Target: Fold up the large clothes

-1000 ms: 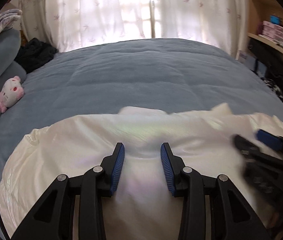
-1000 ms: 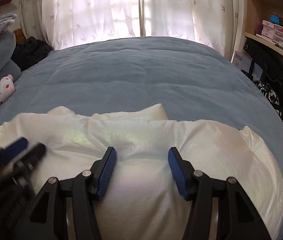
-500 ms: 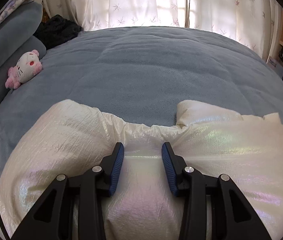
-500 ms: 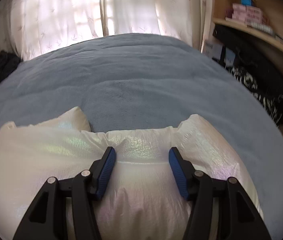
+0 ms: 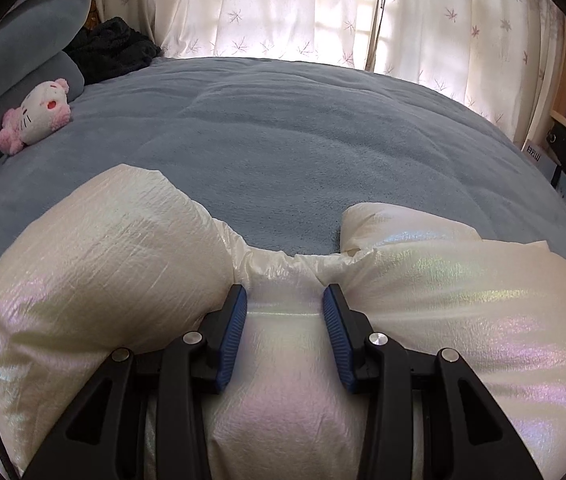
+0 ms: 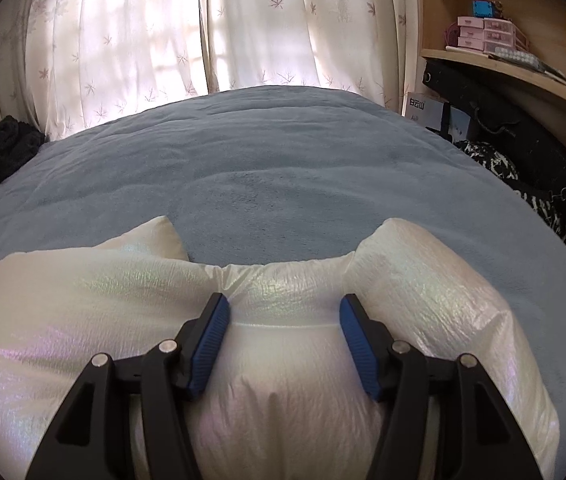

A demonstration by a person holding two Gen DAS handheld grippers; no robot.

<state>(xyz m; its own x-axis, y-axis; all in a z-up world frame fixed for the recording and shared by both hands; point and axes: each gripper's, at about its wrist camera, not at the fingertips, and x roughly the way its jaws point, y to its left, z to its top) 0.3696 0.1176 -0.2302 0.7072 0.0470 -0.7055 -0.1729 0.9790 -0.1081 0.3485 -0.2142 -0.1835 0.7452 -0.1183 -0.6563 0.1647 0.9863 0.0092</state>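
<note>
Two grippers here, both pinching the same puffy white jacket (image 5: 463, 300) along its far edge. Starting on the left: the left gripper (image 5: 285, 298) has its blue pads (image 5: 233, 326) partway apart, with a bunched ridge of the shiny fabric squeezed between them, and you can see the cloth puckering at the tips, so it's clamped on the jacket. It's angled down and forward over the bed, and the padded bulk swells up on both sides of the fingers. Off to the far left, a pink and white plush toy (image 5: 35, 116) sits by a grey pillow (image 5: 23, 40).

The right gripper (image 6: 283, 306) is a bit wider, pads (image 6: 359, 346) pressing into a fat fold of the same jacket (image 6: 435, 292), with similar puckering. Same downward tilt.

The jacket itself lies on the near part of the blue-grey blanket (image 6: 283, 168), with most of the blanket bare beyond it. Curtains (image 6: 243, 28) at the back, wooden shelf (image 6: 523, 72) on the right.
</note>
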